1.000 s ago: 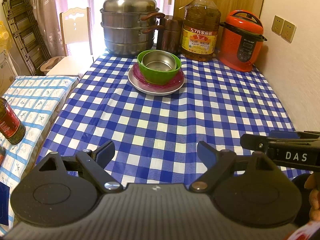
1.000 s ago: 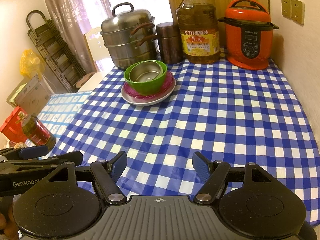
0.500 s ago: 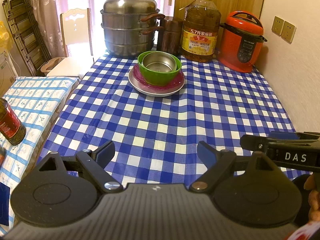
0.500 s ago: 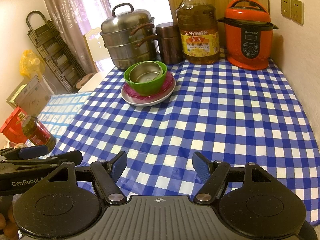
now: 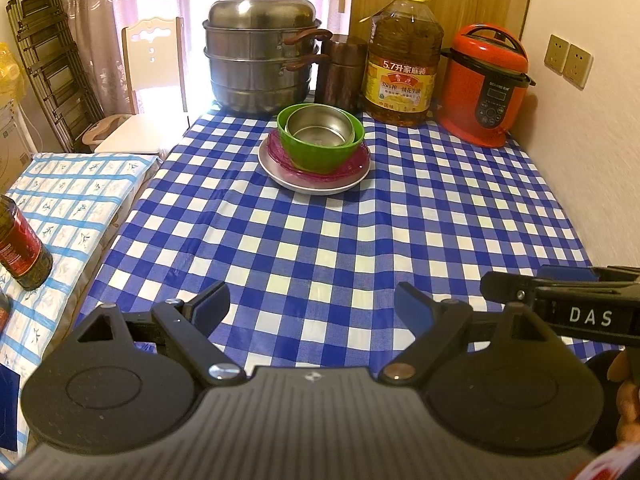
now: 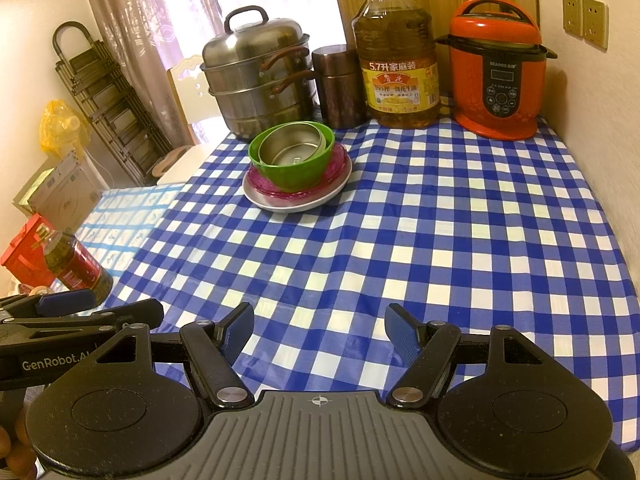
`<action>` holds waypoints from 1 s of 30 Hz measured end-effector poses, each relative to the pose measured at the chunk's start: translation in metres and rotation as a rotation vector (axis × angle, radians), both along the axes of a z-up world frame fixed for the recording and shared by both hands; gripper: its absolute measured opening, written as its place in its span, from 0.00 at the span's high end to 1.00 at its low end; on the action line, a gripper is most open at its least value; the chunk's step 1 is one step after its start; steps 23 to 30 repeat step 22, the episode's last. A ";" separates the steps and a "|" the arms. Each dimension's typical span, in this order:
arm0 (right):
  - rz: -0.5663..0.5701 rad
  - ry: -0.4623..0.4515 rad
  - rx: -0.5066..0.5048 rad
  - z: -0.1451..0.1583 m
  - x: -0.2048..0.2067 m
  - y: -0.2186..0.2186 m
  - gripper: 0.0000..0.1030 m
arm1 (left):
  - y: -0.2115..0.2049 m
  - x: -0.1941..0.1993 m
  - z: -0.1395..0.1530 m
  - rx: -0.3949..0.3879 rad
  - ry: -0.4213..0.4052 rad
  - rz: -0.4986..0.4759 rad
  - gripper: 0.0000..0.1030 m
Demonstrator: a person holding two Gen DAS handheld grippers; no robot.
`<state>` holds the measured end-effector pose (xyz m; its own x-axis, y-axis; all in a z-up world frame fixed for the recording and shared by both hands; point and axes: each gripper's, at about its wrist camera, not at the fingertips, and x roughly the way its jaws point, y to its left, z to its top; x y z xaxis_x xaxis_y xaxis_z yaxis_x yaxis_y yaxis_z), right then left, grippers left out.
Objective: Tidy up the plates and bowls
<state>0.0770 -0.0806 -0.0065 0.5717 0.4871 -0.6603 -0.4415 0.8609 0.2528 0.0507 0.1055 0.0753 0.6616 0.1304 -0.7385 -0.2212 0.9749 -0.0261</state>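
A stack stands at the far middle of the checked table: a steel bowl (image 5: 318,127) inside a green bowl (image 5: 320,154), on a pink plate (image 5: 352,168), on a white plate (image 5: 280,170). It also shows in the right wrist view: steel bowl (image 6: 292,148), green bowl (image 6: 298,170), pink plate (image 6: 338,162), white plate (image 6: 288,204). My left gripper (image 5: 312,306) is open and empty over the table's near edge, far from the stack. My right gripper (image 6: 320,328) is open and empty, also near the front edge.
Along the back stand a steel steamer pot (image 5: 260,48), a brown canister (image 5: 344,68), a big oil bottle (image 5: 402,60) and a red cooker (image 5: 482,88). The wall is on the right. A lower surface at left holds a dark bottle (image 5: 20,246).
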 end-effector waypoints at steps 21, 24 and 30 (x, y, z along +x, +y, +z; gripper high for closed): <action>-0.004 0.004 -0.001 -0.002 0.002 -0.002 0.30 | -0.001 0.000 0.002 -0.001 -0.017 0.001 0.15; -0.004 0.004 -0.001 -0.002 0.002 -0.002 0.30 | -0.001 0.001 0.002 -0.002 -0.019 -0.001 0.15; -0.004 0.004 -0.001 -0.002 0.002 -0.002 0.30 | -0.001 0.001 0.002 -0.002 -0.019 -0.001 0.15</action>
